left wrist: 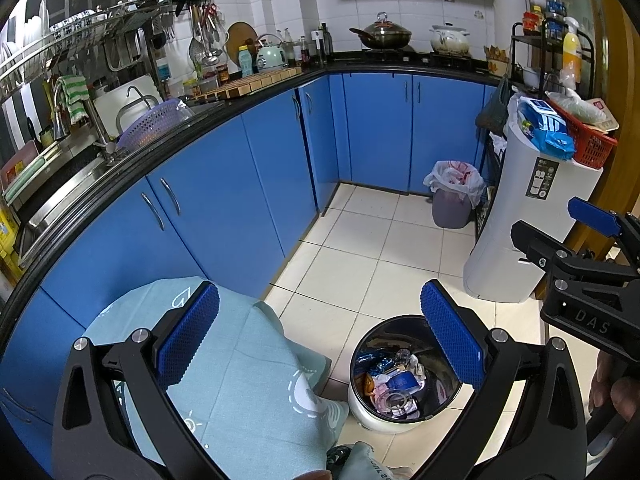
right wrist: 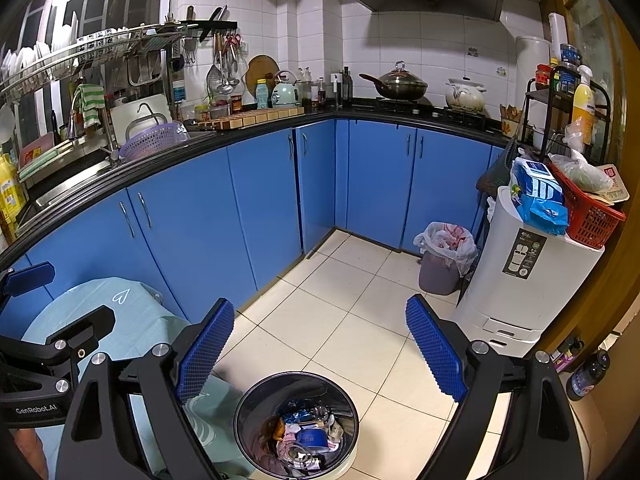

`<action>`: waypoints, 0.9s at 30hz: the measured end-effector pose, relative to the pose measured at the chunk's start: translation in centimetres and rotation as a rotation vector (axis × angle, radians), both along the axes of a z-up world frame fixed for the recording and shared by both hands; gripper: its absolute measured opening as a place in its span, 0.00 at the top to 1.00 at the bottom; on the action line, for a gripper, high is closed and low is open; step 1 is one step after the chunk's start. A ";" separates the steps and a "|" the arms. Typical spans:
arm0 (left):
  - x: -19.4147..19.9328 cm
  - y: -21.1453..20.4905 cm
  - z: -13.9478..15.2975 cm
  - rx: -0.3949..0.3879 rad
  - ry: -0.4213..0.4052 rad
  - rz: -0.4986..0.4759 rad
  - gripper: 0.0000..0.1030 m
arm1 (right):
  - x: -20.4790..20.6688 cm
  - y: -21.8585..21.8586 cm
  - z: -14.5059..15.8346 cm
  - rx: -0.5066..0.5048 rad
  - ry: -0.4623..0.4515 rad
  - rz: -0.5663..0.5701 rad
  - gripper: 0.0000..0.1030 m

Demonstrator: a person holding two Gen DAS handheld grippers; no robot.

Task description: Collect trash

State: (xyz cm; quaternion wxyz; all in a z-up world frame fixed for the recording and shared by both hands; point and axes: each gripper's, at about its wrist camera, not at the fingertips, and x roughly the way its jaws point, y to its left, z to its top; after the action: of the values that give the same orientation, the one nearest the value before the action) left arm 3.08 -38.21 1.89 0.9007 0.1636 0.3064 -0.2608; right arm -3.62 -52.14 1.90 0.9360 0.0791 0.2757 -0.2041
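Observation:
A round white trash bin with a dark inner wall stands on the tiled floor, holding several wrappers and packets; it also shows in the right wrist view. My left gripper is open and empty, above a table with a light teal cloth and left of the bin. My right gripper is open and empty, above the bin. The right gripper also shows at the right edge of the left wrist view.
Blue cabinets under a black counter run along the left and back. A small grey bin with a white bag stands in the far corner. A tall white appliance carrying a red basket stands at the right.

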 end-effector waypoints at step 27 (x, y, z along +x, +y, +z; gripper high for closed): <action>0.5 0.6 0.3 -0.035 0.034 0.009 0.03 | 0.0 0.0 0.0 0.000 0.001 0.001 0.17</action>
State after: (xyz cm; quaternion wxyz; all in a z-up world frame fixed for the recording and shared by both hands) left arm 3.58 -37.57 2.14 0.8991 0.1421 0.3180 -0.2650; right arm -3.59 -52.14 1.91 0.9359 0.0791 0.2761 -0.2037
